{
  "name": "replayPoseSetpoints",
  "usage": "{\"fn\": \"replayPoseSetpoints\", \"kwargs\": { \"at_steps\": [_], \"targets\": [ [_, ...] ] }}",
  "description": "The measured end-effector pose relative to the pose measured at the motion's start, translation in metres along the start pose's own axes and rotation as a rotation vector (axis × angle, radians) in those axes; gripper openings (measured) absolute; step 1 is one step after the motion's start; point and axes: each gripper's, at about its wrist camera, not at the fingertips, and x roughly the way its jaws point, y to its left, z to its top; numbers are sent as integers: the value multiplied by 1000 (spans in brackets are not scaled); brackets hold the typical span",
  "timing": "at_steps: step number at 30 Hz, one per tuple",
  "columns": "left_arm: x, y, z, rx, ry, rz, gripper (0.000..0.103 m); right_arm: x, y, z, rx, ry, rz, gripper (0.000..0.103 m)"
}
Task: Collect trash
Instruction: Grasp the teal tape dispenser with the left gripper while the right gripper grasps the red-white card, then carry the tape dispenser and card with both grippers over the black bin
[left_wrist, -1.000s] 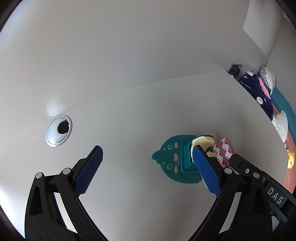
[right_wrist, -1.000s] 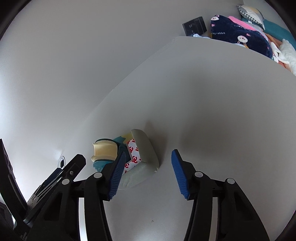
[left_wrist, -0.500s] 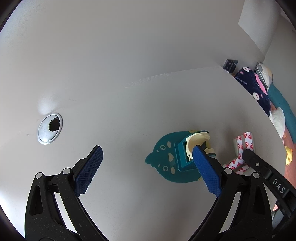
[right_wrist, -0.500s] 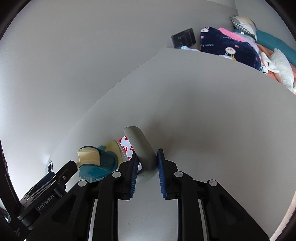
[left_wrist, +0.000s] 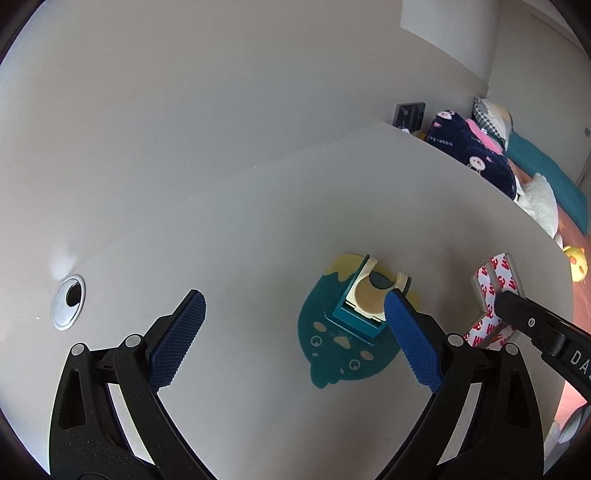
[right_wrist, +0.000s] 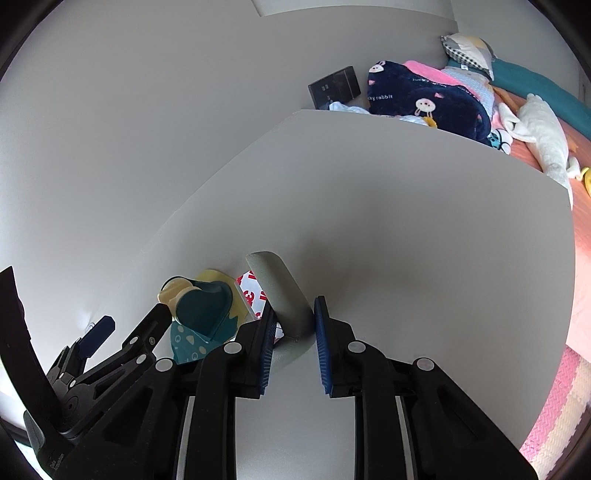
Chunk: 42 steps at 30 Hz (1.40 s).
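My left gripper (left_wrist: 291, 334) hangs open over the white desk (left_wrist: 258, 229), its right pad just beside the teal bird-shaped holder (left_wrist: 347, 347).

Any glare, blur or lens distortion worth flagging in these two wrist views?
Left wrist: sharp, with heavy fisheye bending the table edge, dark vignetted corners and a small bright glare above the grommet. Right wrist: equally curved, a soft shadow beside the grey pad, and pinkish overexposure at the right rim.

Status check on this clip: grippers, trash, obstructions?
Right gripper shut on grey strip. Left gripper open, empty, above teal bird-shaped holder. Nothing blocking on white table.
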Motion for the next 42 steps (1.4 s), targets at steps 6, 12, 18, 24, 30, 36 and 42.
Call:
{"fn": "replayPoseSetpoints", "kwargs": {
  "at_steps": [6,12,18,24,30,36,42],
  "targets": [
    [6,-7,1,12,13,-66,94,-6,-12,-1,20,-8,-3,22],
    [-1,-25,0,51,-12,-106,94,-12,-26,1,42,-22,-11,22],
    [12,-44,-4,116,-7,-53,88,-17,-35,0,53,-29,-17,22],
    [28,-46,-2,116,34,-61,60,-22,-41,1,54,-33,-26,22],
    [33,-45,-4,104,64,-91,36,-27,-44,-1,46,-32,-32,22],
    [27,-42,-6,88,54,-123,36,-35,-48,-5,44,-27,-25,22],
    [17,-46,-9,96,47,-128,36,-53,-60,-10,45,-43,-40,22]
  ]
}}
